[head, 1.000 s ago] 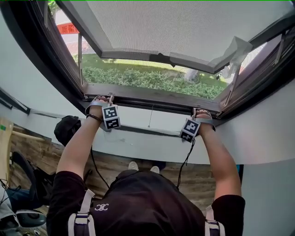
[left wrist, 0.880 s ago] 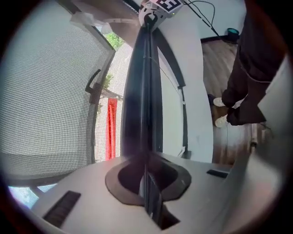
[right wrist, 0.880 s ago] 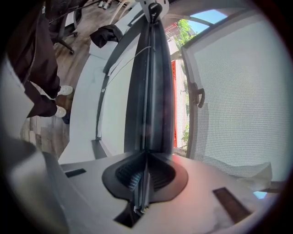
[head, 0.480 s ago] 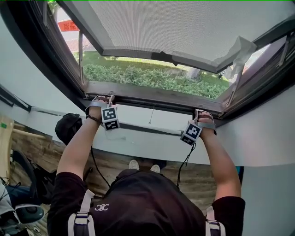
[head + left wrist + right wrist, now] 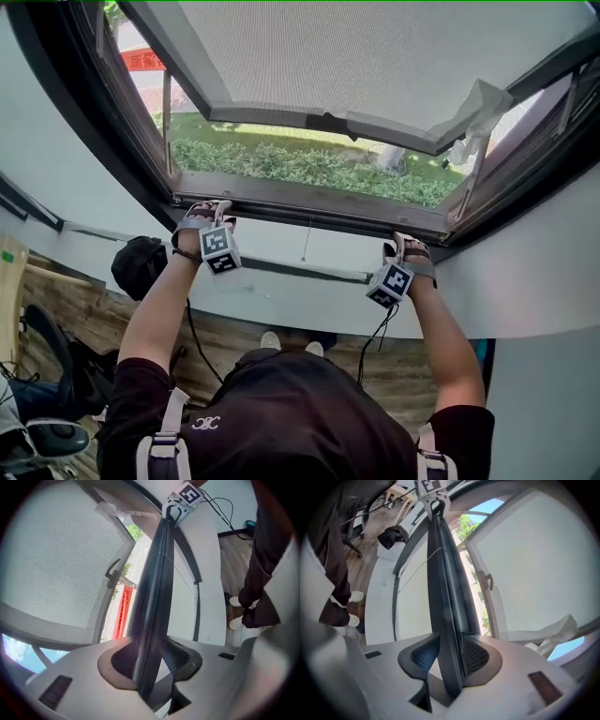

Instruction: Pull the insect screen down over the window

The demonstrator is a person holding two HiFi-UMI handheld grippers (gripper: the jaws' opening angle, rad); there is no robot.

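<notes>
A long dark metal bar (image 5: 309,208) is running across the window's near lower edge, blocking the way forward. Beyond it, a grey mesh-textured framed panel (image 5: 375,56) is tilting outward, leaving a low opening over a green hedge (image 5: 309,164). Thin metal stays at left (image 5: 166,122) and right (image 5: 473,178) are narrowing it.

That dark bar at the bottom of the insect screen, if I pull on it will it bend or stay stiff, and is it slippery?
Likely stiff: the dark bar runs dead straight along its visible length with no sag. Its smooth, slightly shiny faces may slip in a light grip. It looks thin, so probably light for its length.
</notes>
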